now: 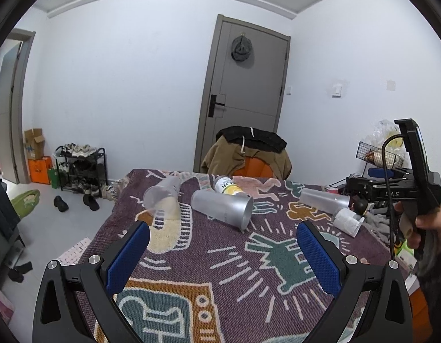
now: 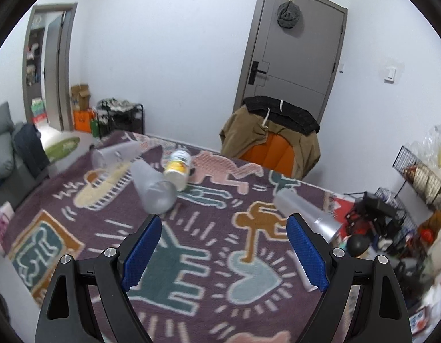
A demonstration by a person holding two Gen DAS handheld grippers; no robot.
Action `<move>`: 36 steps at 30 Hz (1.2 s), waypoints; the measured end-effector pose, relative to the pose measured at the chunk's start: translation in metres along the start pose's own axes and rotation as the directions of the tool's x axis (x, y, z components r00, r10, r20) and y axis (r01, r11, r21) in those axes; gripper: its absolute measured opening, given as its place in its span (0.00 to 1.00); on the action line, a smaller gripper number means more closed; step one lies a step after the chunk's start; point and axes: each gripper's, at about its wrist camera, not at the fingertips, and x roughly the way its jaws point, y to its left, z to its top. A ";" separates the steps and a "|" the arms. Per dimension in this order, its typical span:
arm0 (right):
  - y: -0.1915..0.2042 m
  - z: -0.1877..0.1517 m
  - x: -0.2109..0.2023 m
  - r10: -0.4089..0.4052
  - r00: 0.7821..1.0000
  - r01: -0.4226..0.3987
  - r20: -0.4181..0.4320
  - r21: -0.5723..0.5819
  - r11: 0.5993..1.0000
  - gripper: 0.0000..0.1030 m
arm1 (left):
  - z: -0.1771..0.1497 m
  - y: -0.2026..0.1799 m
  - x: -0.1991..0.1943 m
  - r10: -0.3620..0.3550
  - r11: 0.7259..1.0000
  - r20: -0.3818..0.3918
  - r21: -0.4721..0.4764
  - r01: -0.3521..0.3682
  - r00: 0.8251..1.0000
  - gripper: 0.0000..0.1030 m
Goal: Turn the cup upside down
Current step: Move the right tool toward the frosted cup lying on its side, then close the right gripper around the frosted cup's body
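Three frosted plastic cups lie on their sides on the patterned cloth. The middle cup (image 1: 223,206) (image 2: 154,190) lies with its mouth toward me. The left cup (image 1: 162,193) (image 2: 114,154) lies near the far left corner. The right cup (image 1: 323,199) (image 2: 306,214) lies near the right edge. My left gripper (image 1: 223,254) is open and empty, hovering short of the middle cup. My right gripper (image 2: 223,243) is open and empty, with the right cup just beyond its right finger. The right gripper's body, held by a hand, also shows in the left wrist view (image 1: 415,191).
A yellow-and-white bottle (image 1: 227,185) (image 2: 179,168) lies behind the middle cup. A white paper roll (image 1: 347,221) lies near the right cup. A chair draped with jackets (image 1: 246,154) (image 2: 272,137) stands behind the table. Clutter and a wire basket (image 2: 392,223) crowd the right edge.
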 end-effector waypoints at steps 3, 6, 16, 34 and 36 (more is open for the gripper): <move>-0.015 0.000 0.016 -0.009 0.999 0.007 -0.043 -0.032 0.999 0.87 | 0.004 -0.003 0.008 0.006 1.000 -0.005 0.005 -0.005 1.000 1.00; -0.028 -0.004 0.034 -0.031 0.996 0.025 -0.087 -0.070 0.997 0.87 | 0.007 -0.006 0.022 0.012 1.000 -0.028 -0.004 -0.012 1.000 1.00; -0.067 -0.026 0.093 -0.079 0.976 0.055 -0.204 -0.120 0.991 0.87 | 0.007 -0.019 0.074 0.018 1.000 -0.097 -0.014 -0.020 0.995 1.00; -0.115 -0.018 0.199 -0.201 0.919 0.105 -0.340 -0.281 0.954 0.87 | -0.022 0.011 0.133 0.087 0.988 -0.229 -0.102 -0.113 0.970 1.00; -0.118 -0.017 0.213 -0.217 0.908 0.105 -0.358 -0.306 0.946 0.87 | -0.024 0.015 0.139 0.096 0.986 -0.242 -0.113 -0.126 0.965 1.00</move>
